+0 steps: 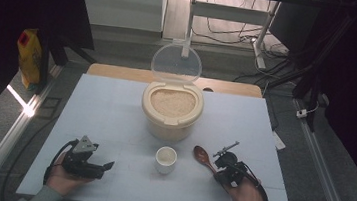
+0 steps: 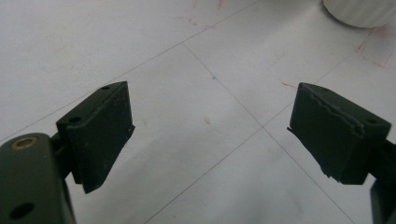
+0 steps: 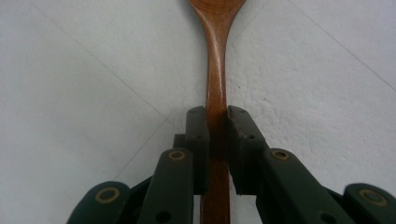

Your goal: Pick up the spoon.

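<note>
spoon (image 1: pixel 203 157): reddish-brown wood | cup (image 1: pixel 166 158): white | rice container (image 1: pixel 171 111): cream | table (image 1: pixel 109 113): pale blue-white

No words or numbers can be read anywhere. The yellow bag (image 1: pixel 29 57) has a red label, too small to read.

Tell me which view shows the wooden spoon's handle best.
The right gripper view: the wooden spoon has its handle running up the middle, clamped between the right tool pads. The high view shows the whole spoon small, bowl toward the white cup.
</note>
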